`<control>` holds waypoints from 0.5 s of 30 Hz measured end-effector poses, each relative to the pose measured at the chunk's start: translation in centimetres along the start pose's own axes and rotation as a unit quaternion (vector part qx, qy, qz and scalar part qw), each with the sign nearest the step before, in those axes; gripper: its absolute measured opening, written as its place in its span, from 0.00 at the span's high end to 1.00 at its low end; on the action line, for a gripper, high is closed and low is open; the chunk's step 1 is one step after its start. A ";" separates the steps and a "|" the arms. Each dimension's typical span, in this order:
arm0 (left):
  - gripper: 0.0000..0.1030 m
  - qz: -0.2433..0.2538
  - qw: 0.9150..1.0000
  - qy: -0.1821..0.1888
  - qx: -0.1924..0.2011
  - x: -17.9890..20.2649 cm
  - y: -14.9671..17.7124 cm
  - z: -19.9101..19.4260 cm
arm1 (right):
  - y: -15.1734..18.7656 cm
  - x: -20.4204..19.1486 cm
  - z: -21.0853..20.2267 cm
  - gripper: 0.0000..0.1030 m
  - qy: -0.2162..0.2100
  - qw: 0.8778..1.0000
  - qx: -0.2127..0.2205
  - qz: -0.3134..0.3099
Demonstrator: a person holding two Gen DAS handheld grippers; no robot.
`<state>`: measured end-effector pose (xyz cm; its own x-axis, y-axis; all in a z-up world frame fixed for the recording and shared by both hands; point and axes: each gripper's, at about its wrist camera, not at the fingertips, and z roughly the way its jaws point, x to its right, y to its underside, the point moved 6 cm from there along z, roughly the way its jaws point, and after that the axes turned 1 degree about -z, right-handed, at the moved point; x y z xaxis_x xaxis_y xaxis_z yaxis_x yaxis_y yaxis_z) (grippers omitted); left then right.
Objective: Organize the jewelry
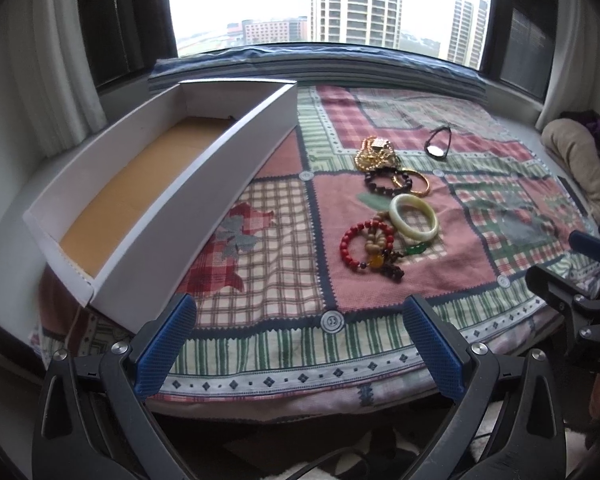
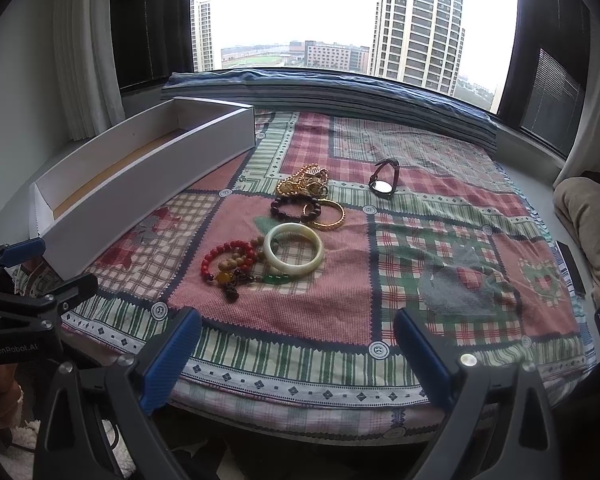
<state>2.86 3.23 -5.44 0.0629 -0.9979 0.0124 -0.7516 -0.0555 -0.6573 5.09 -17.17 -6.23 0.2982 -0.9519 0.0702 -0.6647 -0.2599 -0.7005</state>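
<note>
My long white cardboard box sits at the patchwork quilt's left edge; bracelets, including a pale jade bangle, cluster mid-quilt. My left gripper and right gripper gape wide, holding nothing.

**Around the window seat**

A patchwork quilt in red and green checks covers the surface. Behind it a folded blue striped blanket lies along the window, with tall buildings outside. A beige cushion sits at the right, white curtains at the left.
</note>
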 end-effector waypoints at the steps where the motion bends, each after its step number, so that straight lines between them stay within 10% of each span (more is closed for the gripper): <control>1: 0.00 0.001 1.000 0.004 0.003 0.2 -0.1 -0.1 | 0.0 0.1 0.0 0.04 0.000 1.000 0.000 0.001; 15: 0.00 0.007 0.999 0.042 -0.004 1.9 -0.1 0.3 | 0.3 0.6 0.7 0.04 -0.006 1.000 -0.008 0.012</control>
<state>3.26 1.35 -5.60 -0.0028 -0.9977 0.0677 -0.7577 -0.0420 -0.6513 5.56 -17.67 -6.86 0.2896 -0.9561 0.0452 -0.6821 -0.2393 -0.6910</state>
